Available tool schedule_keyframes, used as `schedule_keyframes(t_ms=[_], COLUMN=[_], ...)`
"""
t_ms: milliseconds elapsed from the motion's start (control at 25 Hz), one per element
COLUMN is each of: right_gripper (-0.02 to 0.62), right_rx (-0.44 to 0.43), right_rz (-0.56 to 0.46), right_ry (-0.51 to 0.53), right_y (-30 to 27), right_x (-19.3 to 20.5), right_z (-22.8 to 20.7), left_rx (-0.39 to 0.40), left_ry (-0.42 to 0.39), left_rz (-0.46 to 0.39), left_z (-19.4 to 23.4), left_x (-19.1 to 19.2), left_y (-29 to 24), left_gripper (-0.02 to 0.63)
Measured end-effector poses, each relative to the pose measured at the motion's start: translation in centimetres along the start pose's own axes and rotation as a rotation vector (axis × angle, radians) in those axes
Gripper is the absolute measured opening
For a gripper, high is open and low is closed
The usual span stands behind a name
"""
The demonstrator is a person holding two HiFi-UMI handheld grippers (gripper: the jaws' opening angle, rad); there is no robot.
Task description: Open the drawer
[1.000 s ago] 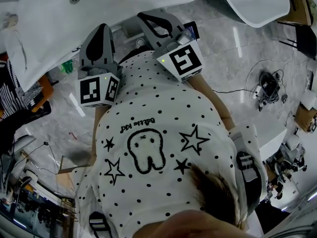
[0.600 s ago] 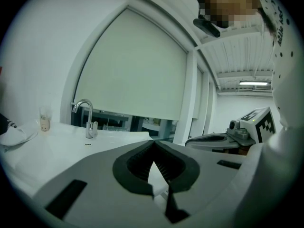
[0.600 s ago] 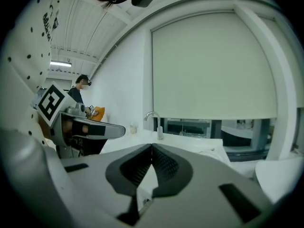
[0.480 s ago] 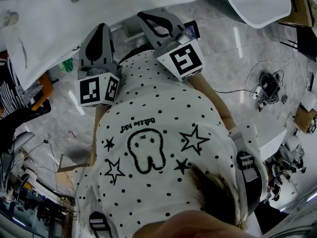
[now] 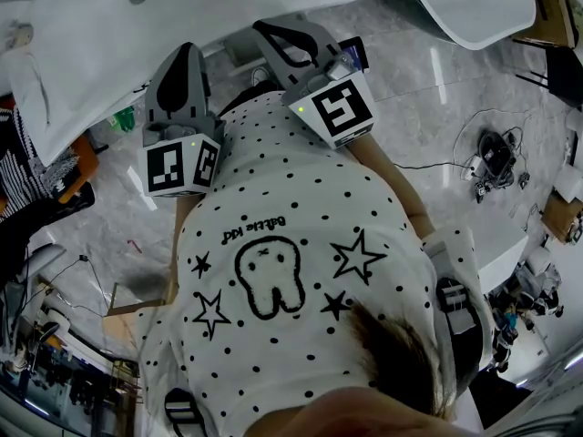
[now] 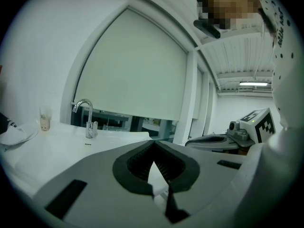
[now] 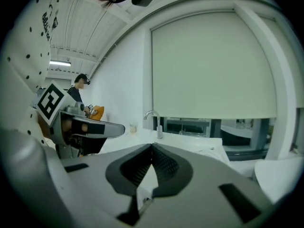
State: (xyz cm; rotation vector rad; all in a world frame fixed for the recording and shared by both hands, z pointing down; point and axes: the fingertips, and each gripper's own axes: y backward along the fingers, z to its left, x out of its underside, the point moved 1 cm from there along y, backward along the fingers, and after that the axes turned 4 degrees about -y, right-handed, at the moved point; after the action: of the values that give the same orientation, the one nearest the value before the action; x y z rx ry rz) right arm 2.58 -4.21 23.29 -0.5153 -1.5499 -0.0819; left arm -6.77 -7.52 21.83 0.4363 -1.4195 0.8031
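Observation:
No drawer shows plainly in any view. I stand before a white counter (image 5: 182, 7) with a chrome faucet (image 6: 85, 113) (image 7: 154, 122) and a small cup (image 6: 45, 122). My left gripper (image 5: 189, 51) (image 6: 154, 144) is held near my chest, pointing at the counter edge, its jaws shut with nothing between them. Beside it my right gripper (image 5: 261, 31) (image 7: 152, 146) points the same way, jaws meeting at the tips and empty. Each marker cube (image 6: 259, 122) (image 7: 50, 101) shows in the other gripper's view. What lies under the counter is hidden by the grippers and my shirt.
A white tub (image 5: 469, 3) stands at the upper right. Cables and a plug strip (image 5: 496, 157) lie on the marble floor to the right. Dark clutter (image 5: 36, 180) sits at the left. Another person (image 7: 78, 87) stands far off.

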Motion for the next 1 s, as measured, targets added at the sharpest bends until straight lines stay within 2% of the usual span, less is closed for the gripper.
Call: schedule_keyframes(t_ms=[1000], right_gripper=[0.014], right_rx=[-0.014], right_rz=[0.005], right_ry=[0.003], right_y=[-0.04], right_x=[0.14], right_z=[0.22], left_rx=[-0.003], left_ry=[0.001], left_rz=[-0.004], left_z=[0.02], left_x=[-0.06], left_y=[0.11], left_gripper=[0.003])
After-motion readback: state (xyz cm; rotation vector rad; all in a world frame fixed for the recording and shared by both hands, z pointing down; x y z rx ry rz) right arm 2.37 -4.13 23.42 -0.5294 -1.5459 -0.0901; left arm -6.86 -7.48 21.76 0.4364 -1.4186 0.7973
